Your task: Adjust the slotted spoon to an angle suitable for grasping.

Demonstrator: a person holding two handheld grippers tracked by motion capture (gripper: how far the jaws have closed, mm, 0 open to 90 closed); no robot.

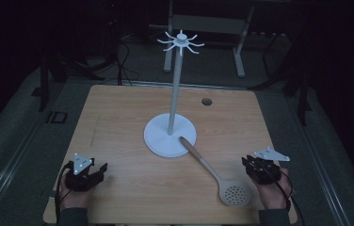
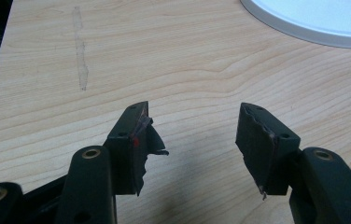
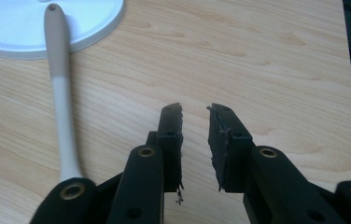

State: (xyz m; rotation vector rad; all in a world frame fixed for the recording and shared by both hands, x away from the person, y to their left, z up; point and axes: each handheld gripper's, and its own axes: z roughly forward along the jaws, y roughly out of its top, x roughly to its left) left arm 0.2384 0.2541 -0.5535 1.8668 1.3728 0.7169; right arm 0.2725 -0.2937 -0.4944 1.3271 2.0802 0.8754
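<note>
Pale wood grain everywhere: the table point(image 1: 118, 117) lies bare around a white stand point(image 1: 170, 134), whose round base sits mid-table and whose thin pole rises straight up to a crown of curved hooks. Writing? Not much to read. A dark mark beside the table's far-left corner could be letters, but it is too dim to make out, and nothing on the spoon or the stand carries a brand.

Now the slotted spoon point(image 1: 213, 172), and it lies flat on a diagonal. Its long axis runs from the stand's base down toward the near-right edge of the table. The handle tip, with a small hole in it, rests on the rim of the white base; the round perforated bowl points toward the person, near the table's front edge. From the right gripper view the handle point(image 3: 61, 102) runs up the frame's left side onto the base.

Right gripper point(image 1: 254, 165) sits in the hand just beside the spoon's bowl, on its right, not touching it. Its jaws stand close together with a narrow gap between them, nothing in it, only bare wood behind.

Left gripper point(image 1: 99, 170) sits near the front-left corner, well apart from the spoon. Its jaws stand wide apart over bare tabletop, holding nothing, and the pads point(image 2: 138, 140) look frayed at the edges.
</note>
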